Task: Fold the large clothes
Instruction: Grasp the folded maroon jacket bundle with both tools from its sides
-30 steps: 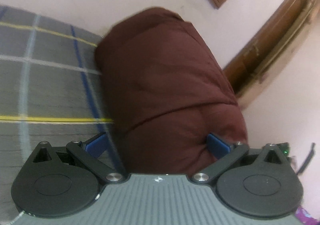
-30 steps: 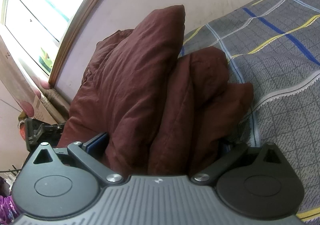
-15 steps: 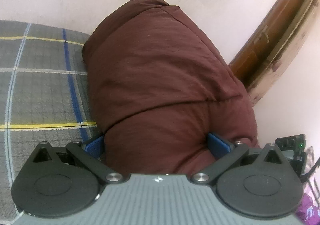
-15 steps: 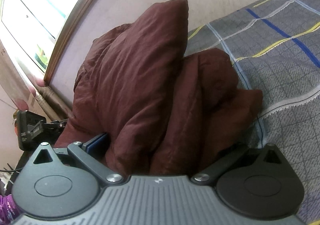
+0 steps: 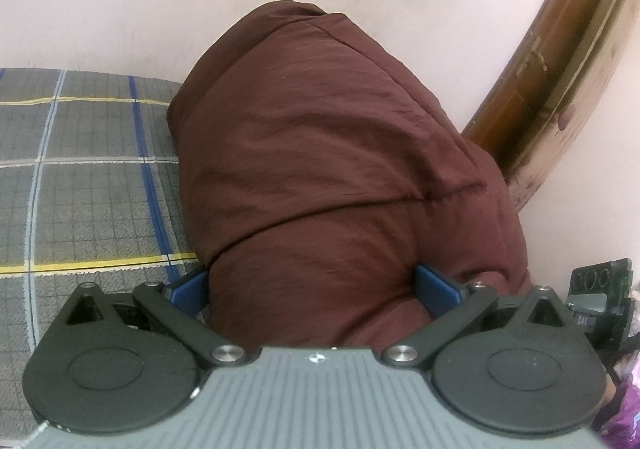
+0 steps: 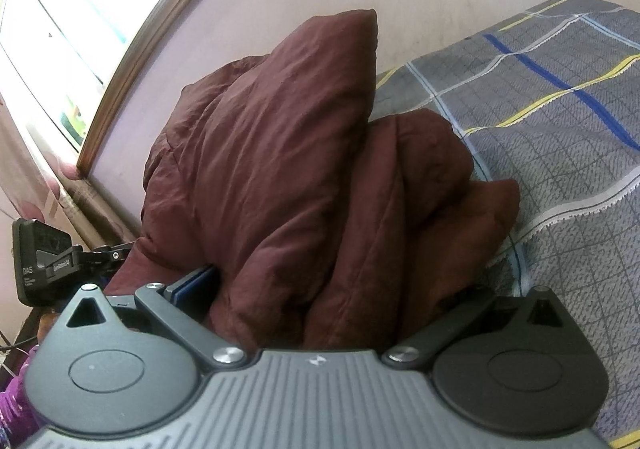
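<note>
The left claw (image 5: 312, 289) points level across the bed (image 5: 80, 185), its 2 blue pads spread wide around the bulky maroon quilt (image 5: 320, 169) lying there. The right claw (image 6: 320, 301) likewise straddles the folds; whether either squeezes is unclear.

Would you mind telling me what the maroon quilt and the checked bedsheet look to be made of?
Maroon quilt: probably padded woven fabric, slight sheen; it bulges puffily and shows a stitched seam. Checked bedsheet: likely matte woven cotton, with visible weave texture and printed stripes.
</note>
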### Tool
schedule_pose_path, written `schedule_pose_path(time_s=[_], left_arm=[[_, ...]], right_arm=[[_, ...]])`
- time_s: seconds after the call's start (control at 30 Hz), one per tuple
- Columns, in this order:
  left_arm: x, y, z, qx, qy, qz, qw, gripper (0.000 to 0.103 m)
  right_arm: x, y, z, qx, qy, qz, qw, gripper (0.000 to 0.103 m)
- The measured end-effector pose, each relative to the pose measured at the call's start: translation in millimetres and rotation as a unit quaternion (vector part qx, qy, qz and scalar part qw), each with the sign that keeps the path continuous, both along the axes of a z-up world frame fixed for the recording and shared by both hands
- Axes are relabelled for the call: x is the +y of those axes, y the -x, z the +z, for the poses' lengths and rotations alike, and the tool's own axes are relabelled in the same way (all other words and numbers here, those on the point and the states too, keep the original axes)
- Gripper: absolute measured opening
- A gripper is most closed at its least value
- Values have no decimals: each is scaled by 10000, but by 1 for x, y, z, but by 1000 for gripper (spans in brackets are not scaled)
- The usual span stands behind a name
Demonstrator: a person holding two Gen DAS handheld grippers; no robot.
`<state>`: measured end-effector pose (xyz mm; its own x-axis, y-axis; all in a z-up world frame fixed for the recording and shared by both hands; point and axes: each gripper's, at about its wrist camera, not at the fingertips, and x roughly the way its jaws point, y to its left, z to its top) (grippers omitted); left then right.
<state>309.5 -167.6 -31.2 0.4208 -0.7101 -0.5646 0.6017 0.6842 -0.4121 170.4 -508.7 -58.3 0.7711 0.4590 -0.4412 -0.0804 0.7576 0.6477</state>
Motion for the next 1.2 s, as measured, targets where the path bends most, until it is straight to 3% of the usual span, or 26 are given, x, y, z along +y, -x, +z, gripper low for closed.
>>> schedule_pose_path(time_s=[0.73,0.9,1.1,1.2], left_arm=[[-2,3,0,-162,-37,-52,9998,102],[4,16,1,-399,139,104,9991,92],[7,21,10,-431,61,87,9990,89],[11,10,8,-245,65,-53,9997,98]], right_arm=[[-1,-5,1,69,-86,74,9999,103],[11,6,20,-292,218,85,9993,69],[12,13,22,-387,132,0,9992,64],[2,6,14,-191,-115,1,9998,75]])
